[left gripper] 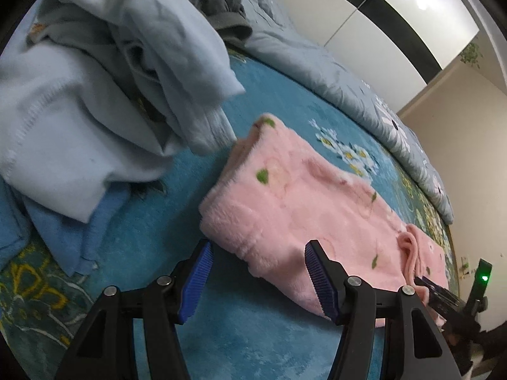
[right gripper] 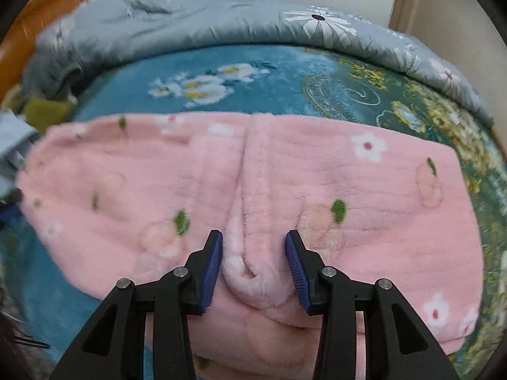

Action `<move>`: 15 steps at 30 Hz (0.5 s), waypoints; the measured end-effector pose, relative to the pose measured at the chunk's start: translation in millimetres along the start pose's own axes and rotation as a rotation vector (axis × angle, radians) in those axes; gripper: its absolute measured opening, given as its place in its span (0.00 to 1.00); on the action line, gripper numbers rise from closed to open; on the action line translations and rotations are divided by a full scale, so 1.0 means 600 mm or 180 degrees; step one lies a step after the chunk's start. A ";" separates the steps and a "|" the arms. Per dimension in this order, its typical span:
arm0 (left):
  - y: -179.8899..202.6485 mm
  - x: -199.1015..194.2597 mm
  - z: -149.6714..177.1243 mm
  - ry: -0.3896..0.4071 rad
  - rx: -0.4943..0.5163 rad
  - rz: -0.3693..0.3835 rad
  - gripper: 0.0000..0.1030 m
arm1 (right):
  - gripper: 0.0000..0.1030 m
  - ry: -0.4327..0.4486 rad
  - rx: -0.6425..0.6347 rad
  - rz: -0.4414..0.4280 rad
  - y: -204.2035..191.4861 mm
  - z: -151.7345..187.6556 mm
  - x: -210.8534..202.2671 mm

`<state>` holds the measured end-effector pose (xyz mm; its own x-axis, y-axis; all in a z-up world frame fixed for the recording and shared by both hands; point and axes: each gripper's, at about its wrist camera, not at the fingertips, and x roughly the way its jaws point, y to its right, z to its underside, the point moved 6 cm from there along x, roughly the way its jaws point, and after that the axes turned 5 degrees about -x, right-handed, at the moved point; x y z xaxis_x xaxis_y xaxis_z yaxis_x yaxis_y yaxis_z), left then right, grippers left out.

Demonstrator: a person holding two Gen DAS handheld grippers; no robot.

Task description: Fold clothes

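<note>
Both claws are released: the left claw point(left gripper: 258, 280) sits at the pink fleece garment's point(left gripper: 304, 209) corner, the right claw point(right gripper: 253, 266) straddling its central fold.

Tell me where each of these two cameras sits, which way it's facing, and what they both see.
Left wrist: behind the open left gripper, low over the bedspread, facing the pink garment end-on; pale blue clothes pile left, right gripper visible.
Right wrist: behind the open right gripper, facing across the garment toward the grey quilt.
Shared: garment, bedspread, quilt.
</note>
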<state>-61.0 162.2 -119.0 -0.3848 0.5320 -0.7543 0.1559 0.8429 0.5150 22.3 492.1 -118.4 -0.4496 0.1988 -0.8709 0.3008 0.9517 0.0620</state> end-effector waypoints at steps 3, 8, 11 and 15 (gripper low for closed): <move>-0.003 0.005 0.005 -0.0045 -0.0022 0.0018 0.62 | 0.16 -0.0017 0.0196 0.0024 0.021 -0.002 -0.004; -0.008 0.008 0.007 -0.0073 -0.0081 0.0082 0.62 | 0.10 0.0066 0.0502 -0.0258 0.053 -0.012 -0.039; -0.009 0.013 0.008 -0.0103 -0.0147 0.0123 0.62 | 0.10 0.0357 0.0626 -0.0618 0.041 -0.032 -0.098; -0.009 0.028 0.016 -0.0203 -0.0274 0.0180 0.62 | 0.10 0.0256 0.0135 -0.0596 -0.033 -0.028 -0.096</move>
<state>-59.7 167.3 -138.3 -0.3184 0.5848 -0.7460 0.0958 0.8028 0.5885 28.2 466.0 -61.0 -0.5662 0.0391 -0.8233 0.2402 0.9634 -0.1194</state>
